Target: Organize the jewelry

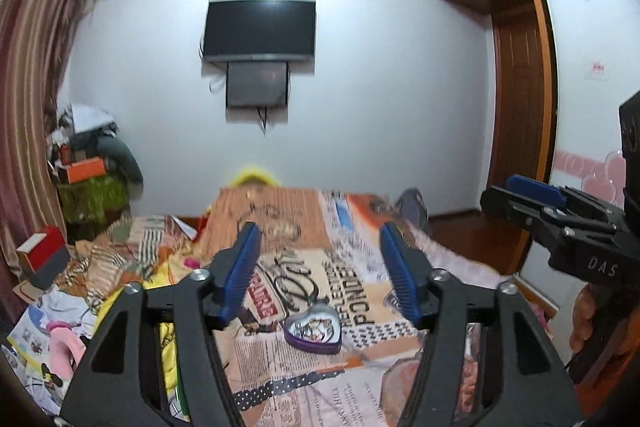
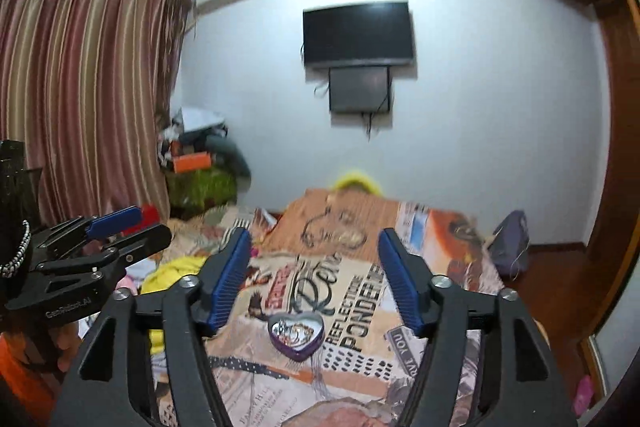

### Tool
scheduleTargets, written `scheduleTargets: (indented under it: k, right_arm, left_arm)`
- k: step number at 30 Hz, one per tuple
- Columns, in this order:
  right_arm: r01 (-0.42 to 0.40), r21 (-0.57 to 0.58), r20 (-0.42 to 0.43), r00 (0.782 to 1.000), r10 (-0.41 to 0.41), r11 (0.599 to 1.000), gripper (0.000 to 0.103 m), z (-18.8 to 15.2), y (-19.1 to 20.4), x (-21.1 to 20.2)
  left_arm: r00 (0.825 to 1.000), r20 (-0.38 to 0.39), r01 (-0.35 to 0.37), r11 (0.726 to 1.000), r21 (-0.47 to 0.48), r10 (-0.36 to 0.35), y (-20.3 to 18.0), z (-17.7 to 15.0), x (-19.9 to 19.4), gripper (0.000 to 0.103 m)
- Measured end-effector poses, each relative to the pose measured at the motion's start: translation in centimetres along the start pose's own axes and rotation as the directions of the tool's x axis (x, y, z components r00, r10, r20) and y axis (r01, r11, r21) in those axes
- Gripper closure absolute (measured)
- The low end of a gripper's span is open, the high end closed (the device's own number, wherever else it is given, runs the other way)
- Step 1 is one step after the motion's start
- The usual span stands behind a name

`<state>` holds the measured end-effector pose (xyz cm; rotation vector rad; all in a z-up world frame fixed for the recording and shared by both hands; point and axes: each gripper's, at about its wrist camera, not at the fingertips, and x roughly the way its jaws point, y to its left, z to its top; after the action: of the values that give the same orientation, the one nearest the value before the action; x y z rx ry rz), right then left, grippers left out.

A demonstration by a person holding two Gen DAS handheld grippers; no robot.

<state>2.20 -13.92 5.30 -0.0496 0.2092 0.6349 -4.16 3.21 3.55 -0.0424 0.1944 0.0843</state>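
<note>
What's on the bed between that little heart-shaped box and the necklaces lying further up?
Only printed bedspread separates the purple heart-shaped tin from the dark chain necklaces; nothing else lies there. The right wrist view shows it best.

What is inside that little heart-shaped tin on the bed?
The heart-shaped tin is open, holding a small tangle of shiny jewelry. Individual pieces are too blurred to name, and anything underneath them is hidden.

Heart tin (image 2: 295,334) unobstructed; bedspread (image 2: 360,367) ard it bare.

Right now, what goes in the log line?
left tongs: open, empty | right tongs: open, empty | heart tin: open on bed, jewelry inside, untouched
</note>
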Motion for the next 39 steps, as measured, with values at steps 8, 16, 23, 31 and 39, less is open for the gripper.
scheduleTargets:
  k: [8, 16, 23, 31, 39]
  right_arm:
    - [0.061, 0.032, 0.047, 0.997, -0.062, 0.998, 0.006, -0.4, 1.2, -1.4]
    - [0.068, 0.01, 0.052, 0.996, -0.069, 0.998, 0.0, -0.6, 2.1, -2.1]
    - [0.058, 0.014, 0.04, 0.997, -0.058, 0.998, 0.0, -1.3, 1.9, -2.9]
    - [0.058, 0.027, 0.025, 0.998, -0.058, 0.998, 0.0, -1.7, 1.6, -3.3]
    - [0.055, 0.039, 0.01, 0.998, -0.055, 0.998, 0.0, -1.8, 1.3, -3.2]
  left_arm:
    - [0.996, 0.078, -0.048, 0.998, -0.034, 0.051, 0.0, 0.2, -3.7, 0.001]
    - [0.996, 0.065, -0.059, 0.997, -0.048, 0.062, 0.0, -0.4, -4.3, 0.001]
    - [0.996, 0.062, -0.058, 0.997, -0.049, 0.061, -0.4, -0.3, -4.5, 0.001]
    - [0.997, 0.043, -0.06, 0.997, -0.053, 0.063, -0.4, -0.5, -4.2, 0.001]
    - [0.998, 0.028, -0.06, 0.996, -0.06, 0.062, -0.1, -0.7, -3.6, 0.001]
